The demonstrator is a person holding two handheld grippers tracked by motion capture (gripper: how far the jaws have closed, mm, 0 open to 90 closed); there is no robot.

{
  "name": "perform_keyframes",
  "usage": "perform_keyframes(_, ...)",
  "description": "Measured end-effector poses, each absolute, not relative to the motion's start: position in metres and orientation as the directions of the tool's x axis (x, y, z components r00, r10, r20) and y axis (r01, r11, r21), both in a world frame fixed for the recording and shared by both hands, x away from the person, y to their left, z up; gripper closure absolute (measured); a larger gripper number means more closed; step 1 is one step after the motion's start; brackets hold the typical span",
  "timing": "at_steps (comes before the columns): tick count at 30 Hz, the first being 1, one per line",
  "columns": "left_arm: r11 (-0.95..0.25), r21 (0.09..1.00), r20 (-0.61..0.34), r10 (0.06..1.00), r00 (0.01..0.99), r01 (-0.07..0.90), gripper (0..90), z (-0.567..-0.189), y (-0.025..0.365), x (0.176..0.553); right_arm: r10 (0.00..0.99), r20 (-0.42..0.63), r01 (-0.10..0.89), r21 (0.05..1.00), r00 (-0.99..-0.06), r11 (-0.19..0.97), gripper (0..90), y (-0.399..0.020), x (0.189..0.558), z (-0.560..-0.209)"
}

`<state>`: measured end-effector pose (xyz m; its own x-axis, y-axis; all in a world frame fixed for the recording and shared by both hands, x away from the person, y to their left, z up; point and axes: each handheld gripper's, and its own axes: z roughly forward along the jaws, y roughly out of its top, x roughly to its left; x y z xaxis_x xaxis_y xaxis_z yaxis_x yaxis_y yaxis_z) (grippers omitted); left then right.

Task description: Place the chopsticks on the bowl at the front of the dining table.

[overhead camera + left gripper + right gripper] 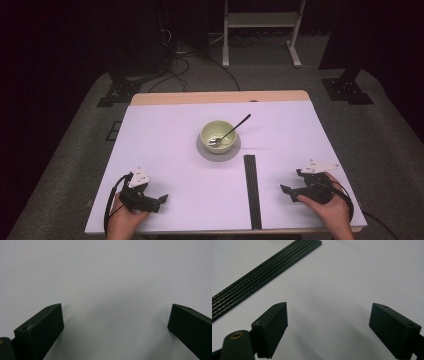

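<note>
While both hands rest at the near edge of the white tabletop (pixel 165 145), the left claw (pixel 161 200) and the right claw (pixel 286 190) lie with jaws spread apart and empty, apparently poised before any reach. Well ahead, at centre, a pale green bowl (pixel 218 136) sits on a grey saucer (pixel 204 150); a spoon (pixel 231 131) leans inside, handle over the rim. A black ribbed strip (pixel 252 190) lies near the right claw.
</note>
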<state>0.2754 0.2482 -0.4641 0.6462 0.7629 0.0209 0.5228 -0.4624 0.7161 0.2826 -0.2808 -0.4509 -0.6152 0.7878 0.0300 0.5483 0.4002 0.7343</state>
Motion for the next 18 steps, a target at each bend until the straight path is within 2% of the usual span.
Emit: perform_keyframes(18,-0.463,0.716,0.021,0.763,0.646,0.523,0.0,-0.464,0.248,0.275,0.761,0.036,0.521,0.75,-0.648,0.408,14.3,-0.261,0.285,-0.442)
